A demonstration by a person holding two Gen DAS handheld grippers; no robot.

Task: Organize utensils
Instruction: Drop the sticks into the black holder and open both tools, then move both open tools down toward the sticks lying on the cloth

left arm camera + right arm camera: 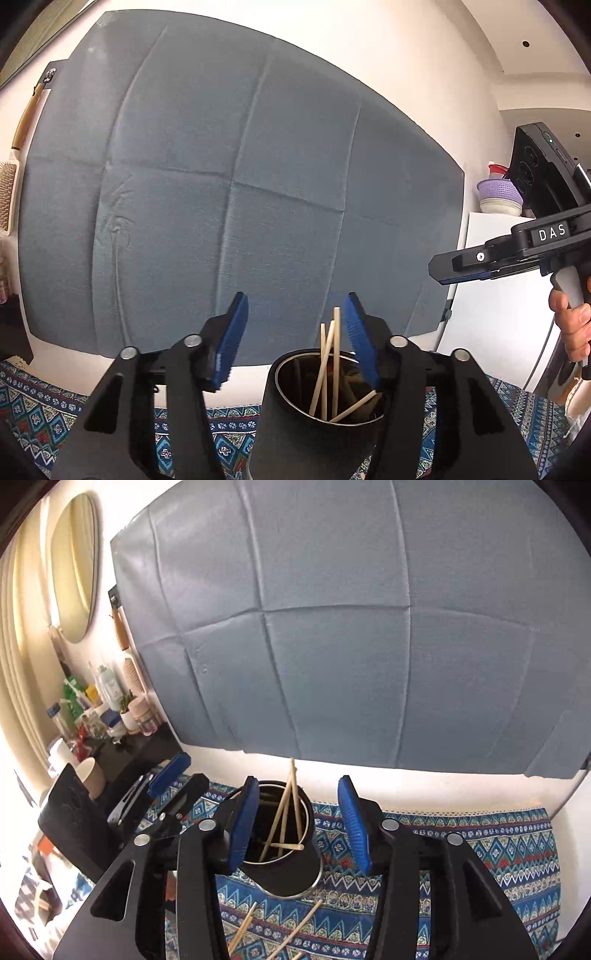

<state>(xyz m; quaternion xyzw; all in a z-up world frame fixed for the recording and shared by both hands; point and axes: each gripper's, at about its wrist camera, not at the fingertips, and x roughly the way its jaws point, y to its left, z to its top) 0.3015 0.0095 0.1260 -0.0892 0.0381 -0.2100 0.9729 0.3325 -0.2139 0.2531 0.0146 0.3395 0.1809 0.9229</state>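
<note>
A black metal cup (295, 435) stands on a patterned cloth and holds several wooden chopsticks (327, 369). My left gripper (295, 343) is open and empty above the cup, its right finger over the cup's rim. In the right wrist view the same cup (284, 871) with chopsticks (284, 812) sits between my fingers. My right gripper (299, 823) is open and empty, its left finger over the cup's rim. Loose chopsticks (295, 926) lie on the cloth in front of the cup. The left gripper shows at the left in the right wrist view (170, 775).
A blue-grey sheet (332, 627) hangs on the wall behind. The patterned cloth (480, 849) covers the table. A dark shelf with bottles and jars (96, 709) stands at the left, under a round mirror (74, 568). The right gripper's body (517, 247) shows at the right in the left wrist view.
</note>
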